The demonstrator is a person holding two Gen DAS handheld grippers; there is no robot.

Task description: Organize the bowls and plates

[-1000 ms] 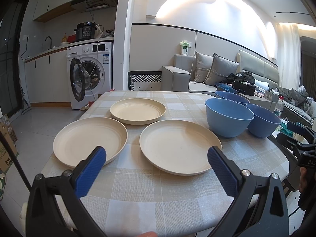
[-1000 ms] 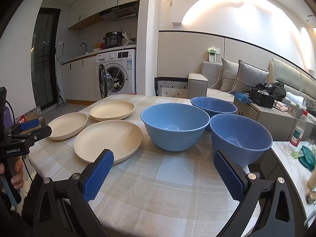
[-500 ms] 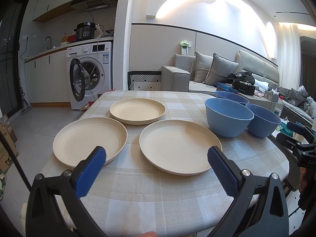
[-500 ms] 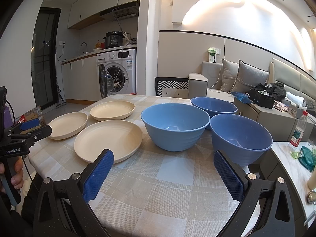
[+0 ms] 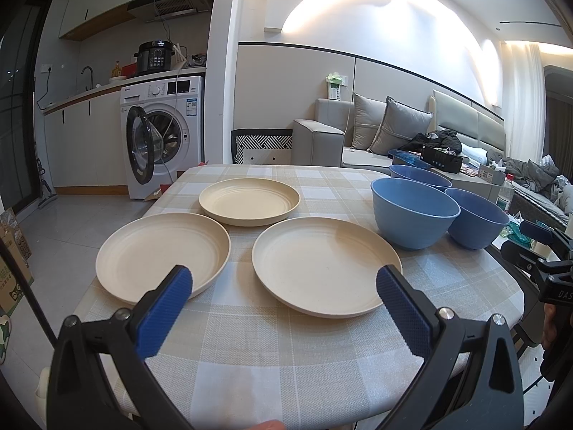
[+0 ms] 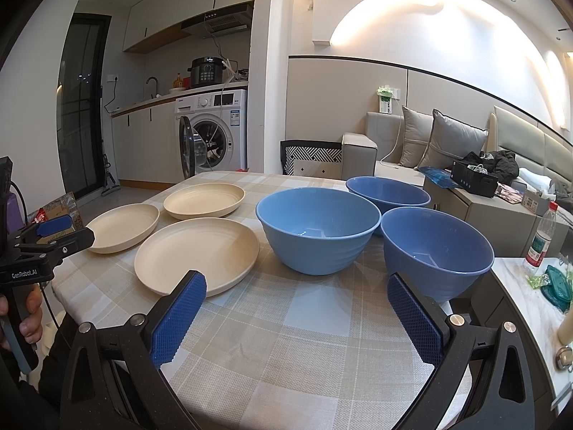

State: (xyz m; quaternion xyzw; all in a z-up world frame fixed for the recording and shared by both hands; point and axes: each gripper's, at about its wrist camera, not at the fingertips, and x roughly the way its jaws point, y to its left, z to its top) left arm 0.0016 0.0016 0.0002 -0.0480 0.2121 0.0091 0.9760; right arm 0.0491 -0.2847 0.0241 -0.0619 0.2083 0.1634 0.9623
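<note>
Right wrist: ribbed round blue bowls (image 6: 318, 229), checked woven tablecloth (image 6: 286, 322).

three cream plates (image 5: 325, 268), three blue bowls (image 6: 318, 229)

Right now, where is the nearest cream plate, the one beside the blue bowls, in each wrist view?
Left wrist view: the nearest cream plate lies centre, just beyond the left hand-held gripper, whose jaws are open.
Right wrist view: the same plate lies left of centre, left of the front blue bowl.
Shared landmark: the washing machine behind the table.
</note>
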